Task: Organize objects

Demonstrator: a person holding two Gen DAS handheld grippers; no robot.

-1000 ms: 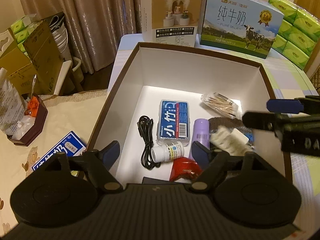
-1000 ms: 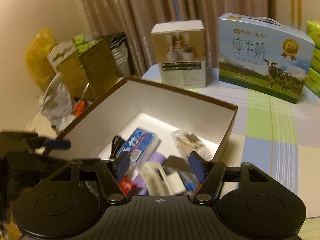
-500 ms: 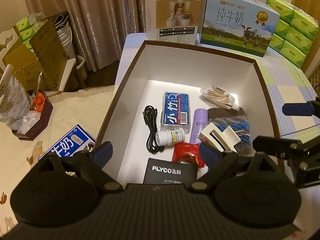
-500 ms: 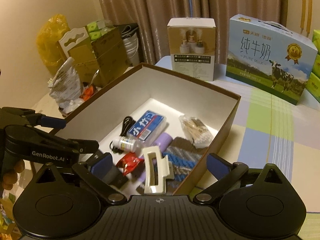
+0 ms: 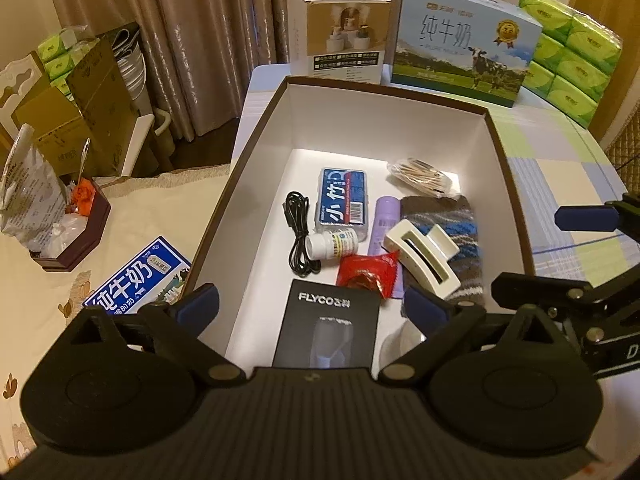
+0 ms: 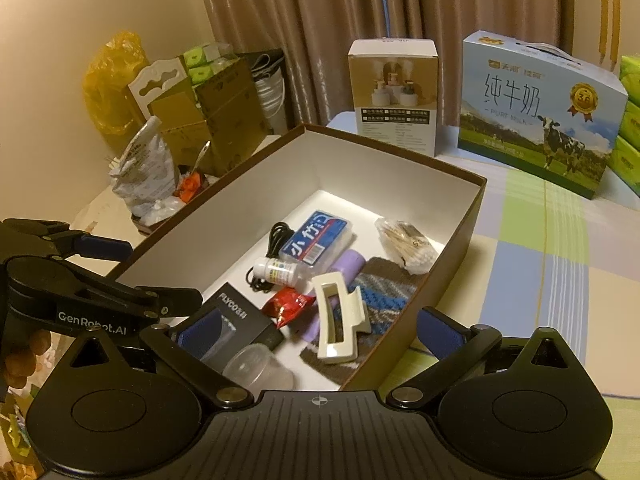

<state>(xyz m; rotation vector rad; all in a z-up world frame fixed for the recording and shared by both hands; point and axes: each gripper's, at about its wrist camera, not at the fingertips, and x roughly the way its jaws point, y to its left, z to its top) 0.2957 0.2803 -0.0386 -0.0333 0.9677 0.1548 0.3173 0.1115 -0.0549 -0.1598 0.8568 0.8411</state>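
Observation:
A brown box with white inside (image 5: 384, 124) (image 6: 384, 176) holds several items: a cream hair claw clip (image 5: 424, 256) (image 6: 338, 320) lying on a striped knit cloth (image 5: 460, 232), a blue case (image 5: 342, 202), a purple tube (image 5: 386, 220), a white pill bottle (image 5: 332, 243), a black cable (image 5: 298, 232), a red packet (image 5: 366, 274), a black FLYCO box (image 5: 326, 328) and a cotton-swab bag (image 5: 420, 176). My left gripper (image 5: 312, 306) is open and empty above the box's near end. My right gripper (image 6: 320, 324) is open and empty over the near right corner.
A milk carton box (image 5: 460, 56), a white product box (image 5: 338, 44) and green tissue packs (image 5: 568, 64) stand behind the box. A flat blue milk pack (image 5: 136, 280) and a dark tray of clutter (image 5: 68, 236) lie left. A clear cup (image 6: 256, 368) sits in the box's near end.
The right gripper opened and let go of the cream hair clip, which now lies on the knit cloth. Both grippers pulled back and up from the box.

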